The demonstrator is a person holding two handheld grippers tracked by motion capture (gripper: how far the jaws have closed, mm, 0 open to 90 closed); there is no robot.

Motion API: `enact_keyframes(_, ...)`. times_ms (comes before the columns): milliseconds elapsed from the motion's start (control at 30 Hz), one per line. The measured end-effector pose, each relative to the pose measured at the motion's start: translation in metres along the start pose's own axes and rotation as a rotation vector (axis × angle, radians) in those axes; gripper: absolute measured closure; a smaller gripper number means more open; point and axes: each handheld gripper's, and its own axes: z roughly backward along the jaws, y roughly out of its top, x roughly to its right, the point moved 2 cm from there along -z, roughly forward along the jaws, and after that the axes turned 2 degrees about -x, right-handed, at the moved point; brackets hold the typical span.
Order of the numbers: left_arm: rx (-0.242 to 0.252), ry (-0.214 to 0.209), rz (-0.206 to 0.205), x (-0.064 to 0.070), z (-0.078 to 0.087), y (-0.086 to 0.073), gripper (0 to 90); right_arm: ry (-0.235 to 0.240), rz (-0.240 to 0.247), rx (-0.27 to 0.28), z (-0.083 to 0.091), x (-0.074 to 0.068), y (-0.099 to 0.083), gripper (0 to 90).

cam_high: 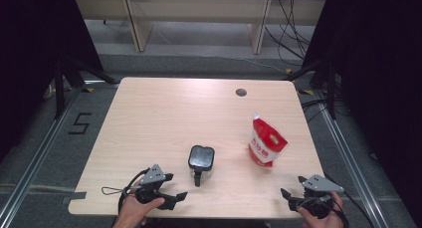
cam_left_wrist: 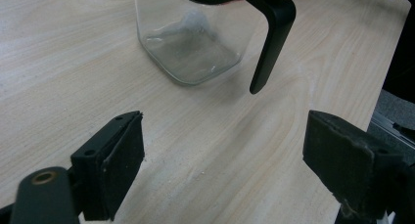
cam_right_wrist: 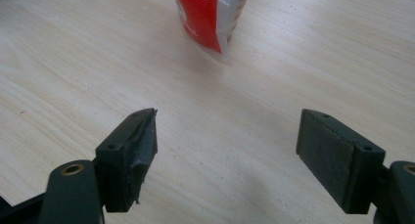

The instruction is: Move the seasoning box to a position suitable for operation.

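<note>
1. Jar (cam_high: 201, 160), clear glass with a black lid and a black handle, is standing upright near the middle of the table's (cam_high: 149, 118) near half; in the left gripper view the jar (cam_left_wrist: 188, 43) is showing a little white residue at its bottom, its handle hanging down on the side toward the gripper.
2. Pouch (cam_high: 265, 141), red and white, is standing upright to the right of the jar, well apart from it; the right gripper view is catching its lower end (cam_right_wrist: 210, 13).
3. Left gripper (cam_high: 171, 195) is sitting at the near edge, just short of the jar, jaws spread wide with nothing between them (cam_left_wrist: 222, 170).
4. Right gripper (cam_high: 293, 198) is sitting at the near right corner, pointing toward the pouch, jaws likewise spread and empty (cam_right_wrist: 227, 160).
5. Both are hovering over bare wood, touching neither item.
</note>
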Motion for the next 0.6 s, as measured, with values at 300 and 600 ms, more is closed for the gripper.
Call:
enact_keyframes(300,0.014,0.028,-0.001,0.005,-0.001,0.002,14.6,-0.030,0.040,0.019,0.000,0.003,0.001,23.8)
enact_keyframes(600,0.042,0.032,0.013,0.019,-0.004,0.010,14.7,-0.024,0.038,0.022,-0.001,0.004,0.001,23.2)
